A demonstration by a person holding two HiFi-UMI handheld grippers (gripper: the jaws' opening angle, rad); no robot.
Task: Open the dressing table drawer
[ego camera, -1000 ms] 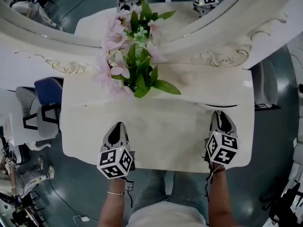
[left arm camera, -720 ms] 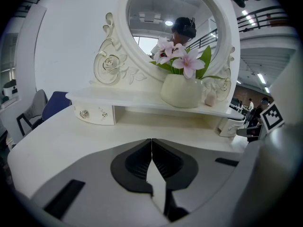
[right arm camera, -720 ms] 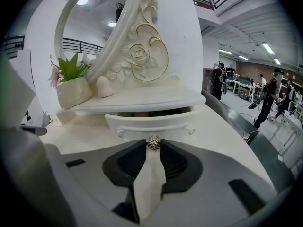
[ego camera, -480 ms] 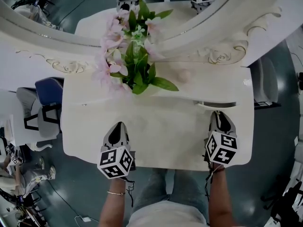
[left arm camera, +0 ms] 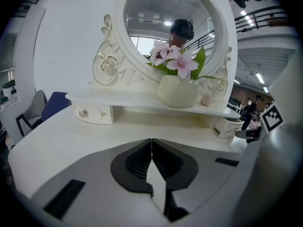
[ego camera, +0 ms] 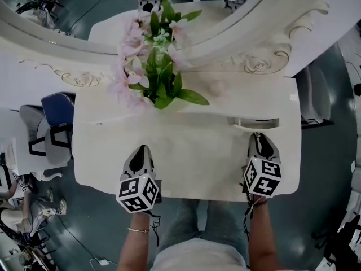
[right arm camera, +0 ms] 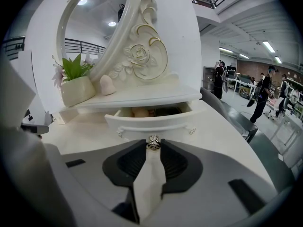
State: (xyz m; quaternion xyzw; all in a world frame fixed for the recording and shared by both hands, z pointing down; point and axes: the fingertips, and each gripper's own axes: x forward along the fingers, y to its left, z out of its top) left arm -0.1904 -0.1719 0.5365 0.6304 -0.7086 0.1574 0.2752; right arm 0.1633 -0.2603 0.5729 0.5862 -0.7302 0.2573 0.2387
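On the white dressing table (ego camera: 186, 157) the right-hand drawer (right arm camera: 151, 121) stands partly out beneath the shelf (right arm camera: 142, 98), straight ahead of the right gripper (right arm camera: 153, 149), whose jaws pinch its small metal knob (right arm camera: 153, 143); the left gripper (left arm camera: 151, 148) hovers closed, empty, over the table

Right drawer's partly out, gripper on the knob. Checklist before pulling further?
1. Grip: right hand-held gripper closed on the drawer knob: ok.
2. Start state: drawer partly out from under the shelf: ok.
3. Other hand: left hand-held gripper shut, empty, away from the drawer: ok.
4. Nearby: flower vase upright on the shelf, apart from the drawer: ok.
5. Remaining drawer travel: cannot tell.
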